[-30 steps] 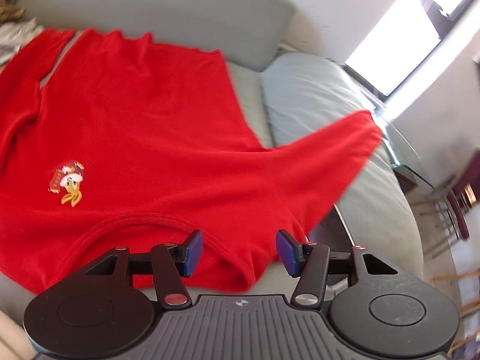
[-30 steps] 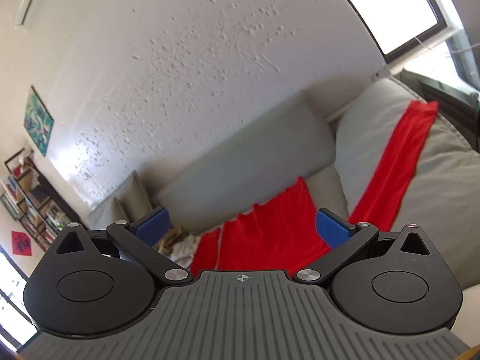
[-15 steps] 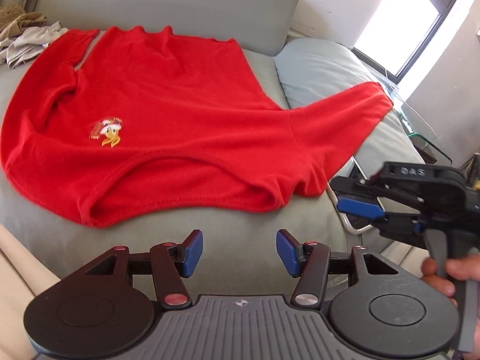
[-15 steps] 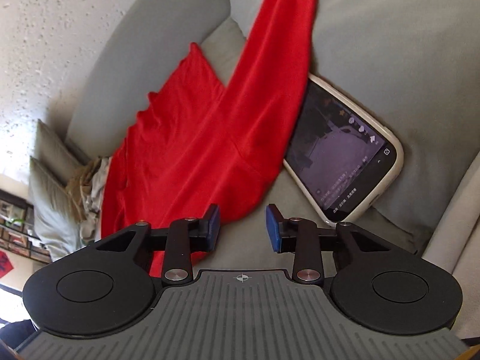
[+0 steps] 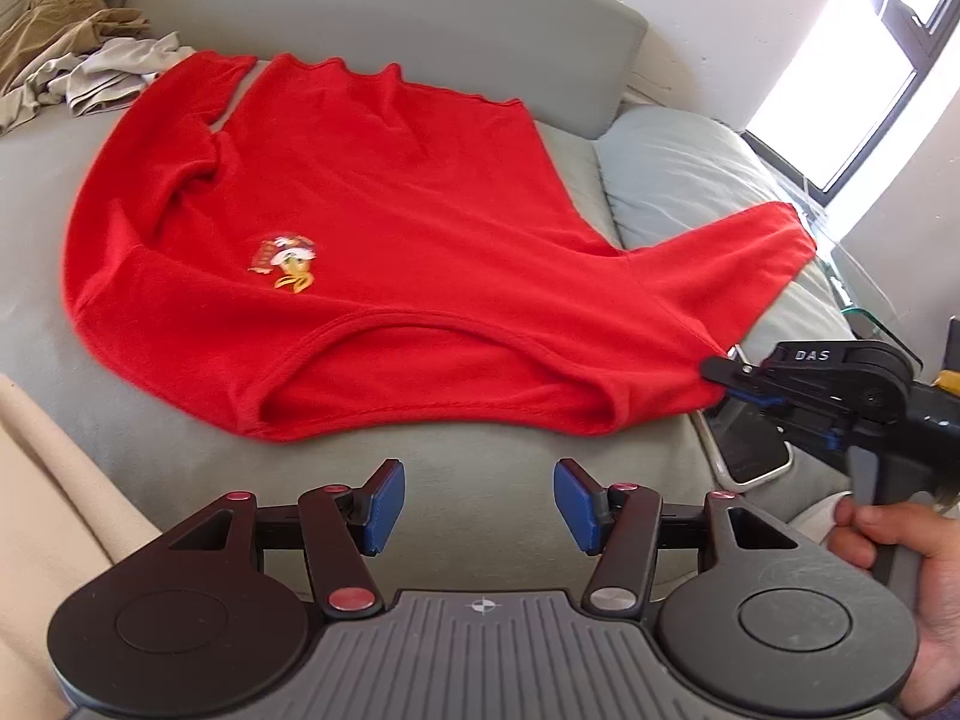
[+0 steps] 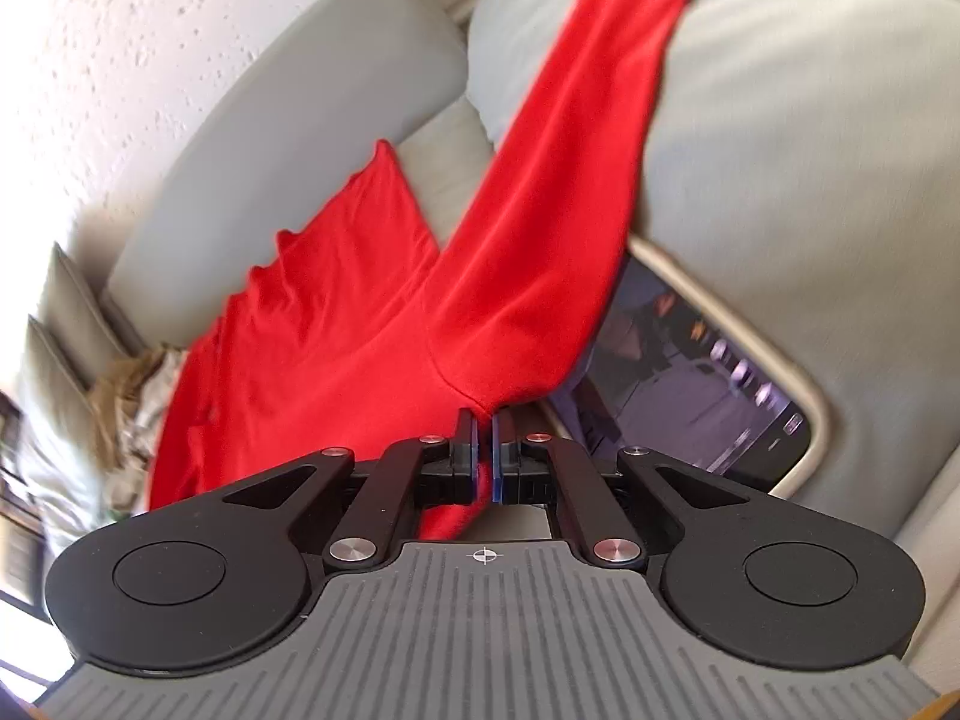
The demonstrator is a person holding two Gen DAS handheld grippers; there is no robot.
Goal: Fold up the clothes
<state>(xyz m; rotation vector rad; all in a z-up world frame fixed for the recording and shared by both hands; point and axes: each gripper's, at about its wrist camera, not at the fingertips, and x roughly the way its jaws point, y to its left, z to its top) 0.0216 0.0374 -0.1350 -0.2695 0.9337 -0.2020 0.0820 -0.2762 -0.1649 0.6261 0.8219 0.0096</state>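
shirt: red sweatshirt (image 5: 384, 228) lies spread flat on the sofa (image 5: 420, 480), right sleeve draped over the cushion.
feel: soft, light, floppy — grab seams or corners.
right gripper (image 6: 483, 450): jaws clenched on the near-right shoulder.
left gripper (image 5: 477, 507): jaws released, near the collar.

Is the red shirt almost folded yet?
Not yet. Done: the red shirt lies spread flat on the sofa. In hand: the right hand-held gripper is shut on its shoulder edge, while the left hand-held gripper is open and empty. Left: every fold, both sleeves included.
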